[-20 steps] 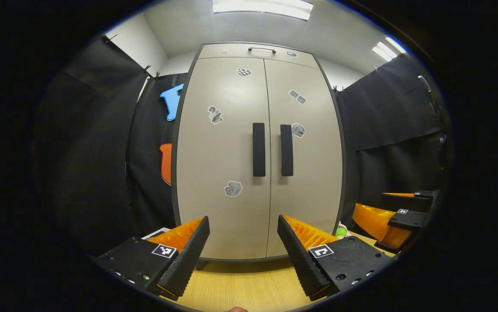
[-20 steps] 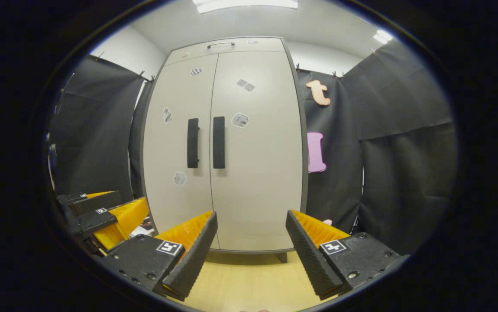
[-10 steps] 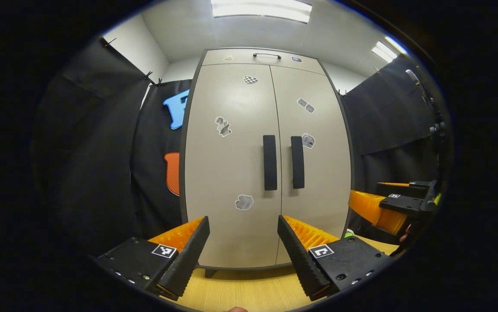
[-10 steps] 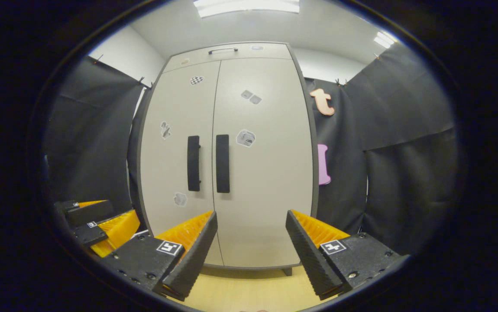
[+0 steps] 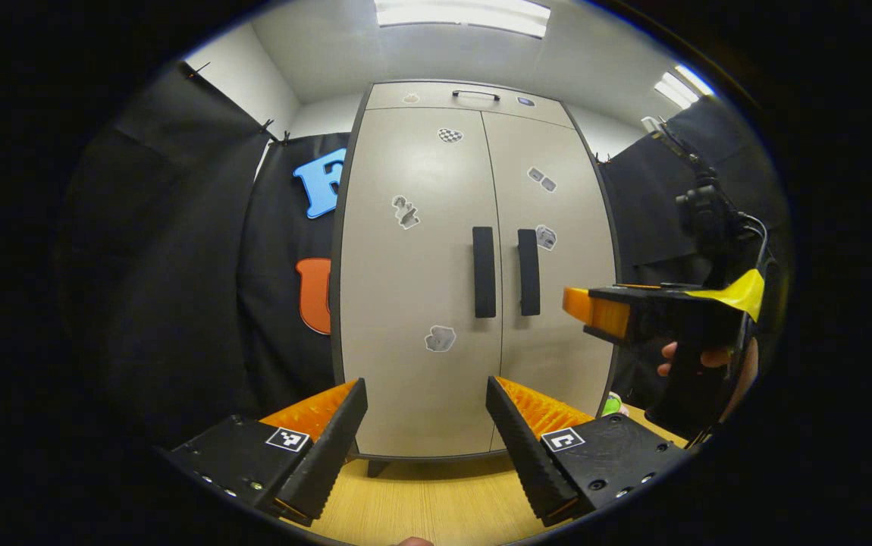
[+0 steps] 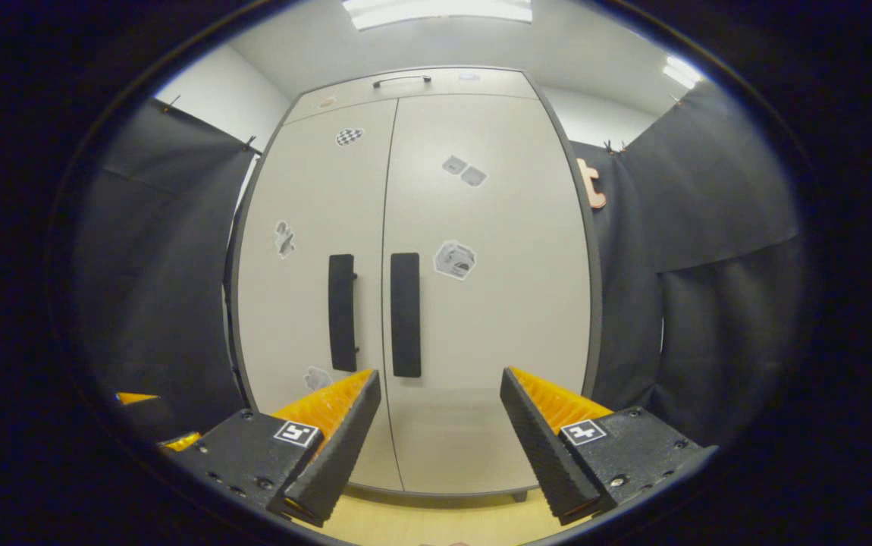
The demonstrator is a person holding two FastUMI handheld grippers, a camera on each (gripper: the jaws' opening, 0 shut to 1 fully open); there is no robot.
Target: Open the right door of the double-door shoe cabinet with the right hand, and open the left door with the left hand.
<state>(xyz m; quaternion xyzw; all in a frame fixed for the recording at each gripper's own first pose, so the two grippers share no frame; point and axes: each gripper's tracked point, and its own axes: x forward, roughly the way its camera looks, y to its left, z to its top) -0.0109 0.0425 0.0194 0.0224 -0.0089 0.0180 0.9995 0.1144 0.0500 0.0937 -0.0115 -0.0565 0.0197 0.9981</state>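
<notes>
left gripper [image 5: 427, 425]: jaws spread, nothing between them, well short of the cabinet.
left door [image 5: 413, 265]: closed; left handle [image 5: 484, 271] untouched.
right door [image 6: 489, 288]: closed; right handle [image 6: 405, 315] untouched.
right gripper [image 6: 440, 425]: jaws released, empty, nearer the cabinet, facing the right door.
shoe cabinet [image 6: 413, 80]: upright on the wooden floor [image 5: 436, 504].
progress: approach only; both doors left to open.

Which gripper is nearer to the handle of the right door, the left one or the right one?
Right. The right gripper is raised and extended toward the cabinet, level with the right door handle but beside it, not touching. The left gripper is farther back and lower.
</notes>
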